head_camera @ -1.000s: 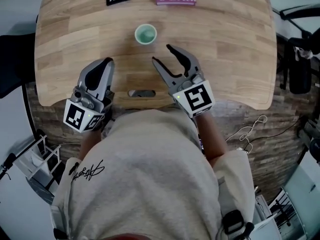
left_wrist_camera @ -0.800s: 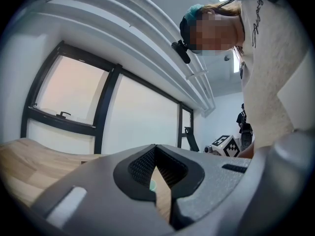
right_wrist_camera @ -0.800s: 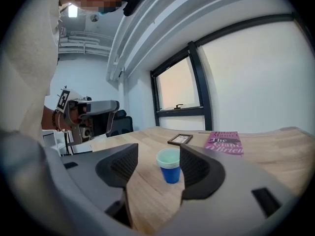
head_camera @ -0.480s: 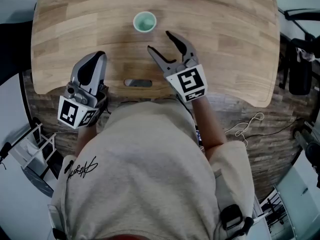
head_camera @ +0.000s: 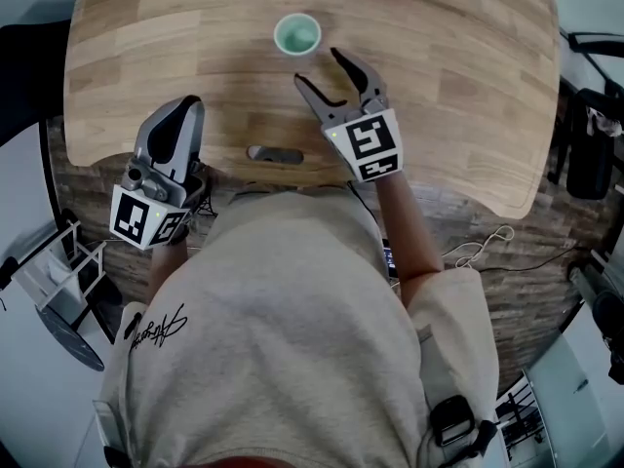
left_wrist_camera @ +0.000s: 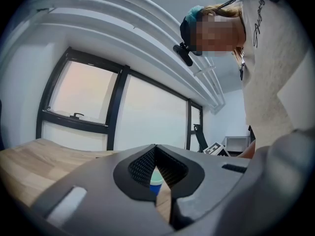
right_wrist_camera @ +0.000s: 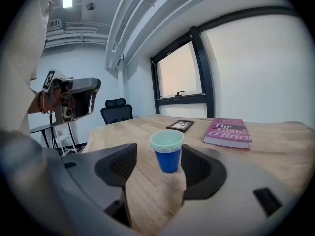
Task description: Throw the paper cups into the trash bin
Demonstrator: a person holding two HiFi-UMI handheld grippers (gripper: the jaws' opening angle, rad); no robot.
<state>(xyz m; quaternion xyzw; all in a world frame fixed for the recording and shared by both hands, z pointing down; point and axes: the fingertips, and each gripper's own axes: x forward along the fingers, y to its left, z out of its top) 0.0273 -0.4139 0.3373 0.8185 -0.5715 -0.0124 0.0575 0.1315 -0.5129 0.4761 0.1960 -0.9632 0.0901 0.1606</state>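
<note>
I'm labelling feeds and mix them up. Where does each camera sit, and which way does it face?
Head view: on the head, steeply down at table, paper cups, left gripper, right gripper; torso shows.
Left gripper view: rides that gripper, looks past shut jaws toward windows; torso at right.
Right gripper view: rides that gripper, looks past just-opened, empty jaws at cups; left gripper at left.
Shared: cups, all three.

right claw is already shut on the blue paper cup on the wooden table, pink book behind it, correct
Not shut: the right gripper view shows the right claw open, its jaws just having opened wider, nothing between them, and the blue paper cup standing untouched just ahead. The cup is on the wooden table with the pink book behind it.
</note>
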